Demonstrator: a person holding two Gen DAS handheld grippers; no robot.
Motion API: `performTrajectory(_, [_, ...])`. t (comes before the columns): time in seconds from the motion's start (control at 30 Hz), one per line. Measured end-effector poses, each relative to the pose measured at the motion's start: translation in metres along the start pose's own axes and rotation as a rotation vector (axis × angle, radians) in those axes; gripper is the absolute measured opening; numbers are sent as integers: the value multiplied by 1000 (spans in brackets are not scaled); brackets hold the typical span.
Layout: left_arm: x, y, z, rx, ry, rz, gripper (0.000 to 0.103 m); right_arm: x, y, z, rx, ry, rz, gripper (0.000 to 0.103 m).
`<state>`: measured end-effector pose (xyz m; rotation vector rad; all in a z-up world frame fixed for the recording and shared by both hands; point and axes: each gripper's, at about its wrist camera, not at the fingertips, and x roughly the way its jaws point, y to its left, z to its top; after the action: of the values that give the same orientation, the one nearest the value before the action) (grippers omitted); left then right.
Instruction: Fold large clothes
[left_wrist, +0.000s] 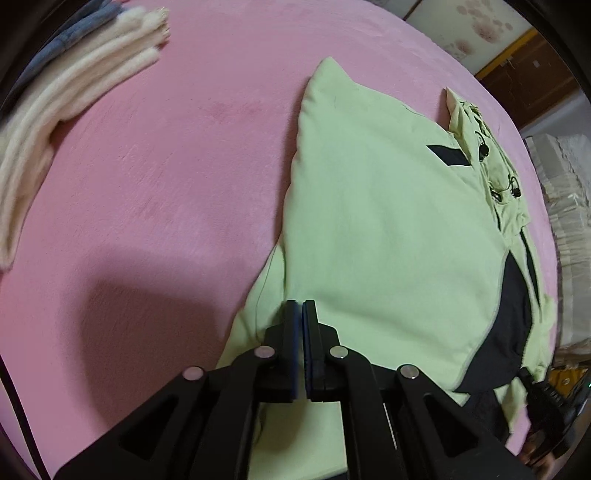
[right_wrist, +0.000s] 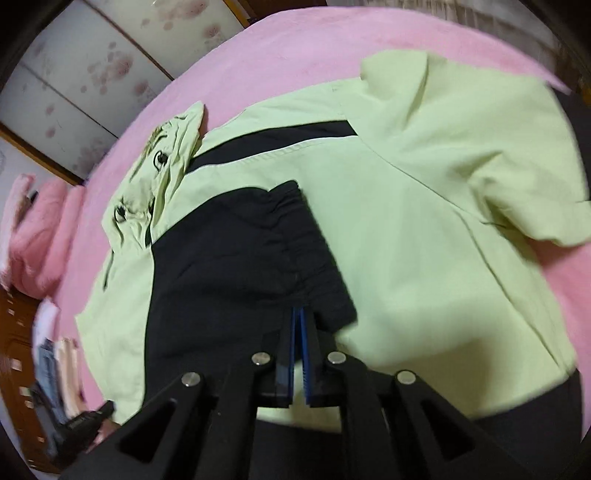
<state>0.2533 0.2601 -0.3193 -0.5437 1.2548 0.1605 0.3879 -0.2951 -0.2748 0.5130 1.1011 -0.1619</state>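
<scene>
A lime-green jacket (left_wrist: 388, 221) with black panels lies spread on the pink bed cover (left_wrist: 166, 166). Its hood (left_wrist: 480, 147) points toward the far side. My left gripper (left_wrist: 302, 303) is shut, its tips over the jacket's near left edge; I cannot tell whether cloth is pinched. In the right wrist view the same jacket (right_wrist: 424, 240) has a black sleeve (right_wrist: 240, 258) folded across its front. My right gripper (right_wrist: 300, 309) sits at that sleeve's near edge with only a thin slit between its blue pads. Whether it holds the cloth is unclear, and the view is blurred.
A stack of folded cream and blue clothes (left_wrist: 74, 92) lies at the bed's far left. Pink pillows (right_wrist: 37, 229) sit at the bed's head. Sliding doors with a flower pattern (right_wrist: 92, 74) and wooden furniture (left_wrist: 528, 74) stand past the bed.
</scene>
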Motion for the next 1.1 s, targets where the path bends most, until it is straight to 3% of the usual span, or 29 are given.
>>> performTrajectory(0.07, [-7,-4,-4,-15,0,7,3,-20,16,-24,-6,1,-27,15])
performTrajectory(0.1, [-14,-2,-8,-11,2,28,11,-25,19,-30,2,1,-29,17])
performTrajectory(0.13, [-20,-5,-12,5,5,71,31,-25,28,-36,11,1,-33,25])
performTrajectory(0.17, [-27,-6,-16,17,2,109,43,-31,43,-60,24,-3,-37,37])
performTrajectory(0.2, [-30,-10,-19,26,-6,142,69,-41,46,-73,33,-6,-39,46])
performTrajectory(0.23, [-39,-7,-28,33,-16,175,87,-43,52,-83,43,-7,-43,64])
performTrajectory(0.27, [-44,-7,-33,39,-18,186,91,-49,56,-99,54,0,-52,75])
performTrajectory(0.43, [-64,12,-80,153,98,256,92,-69,71,-158,-20,85,-24,78])
performTrajectory(0.57, [-71,20,-123,211,156,325,92,-87,97,-215,-242,159,-21,78])
performTrajectory(0.63, [-75,23,-148,245,193,342,92,-98,100,-234,-277,171,-23,78])
performTrajectory(0.77, [-82,22,-182,266,237,344,92,-119,74,-262,-139,227,-31,78])
performTrajectory(0.83, [-84,16,-193,272,273,336,92,-125,55,-266,-44,248,-92,78])
performTrajectory(0.93, [-91,-2,-209,316,276,312,92,-135,12,-264,111,264,-268,78])
performTrajectory(1.1, [-94,-40,-242,458,293,319,92,-152,-48,-256,228,281,-383,78])
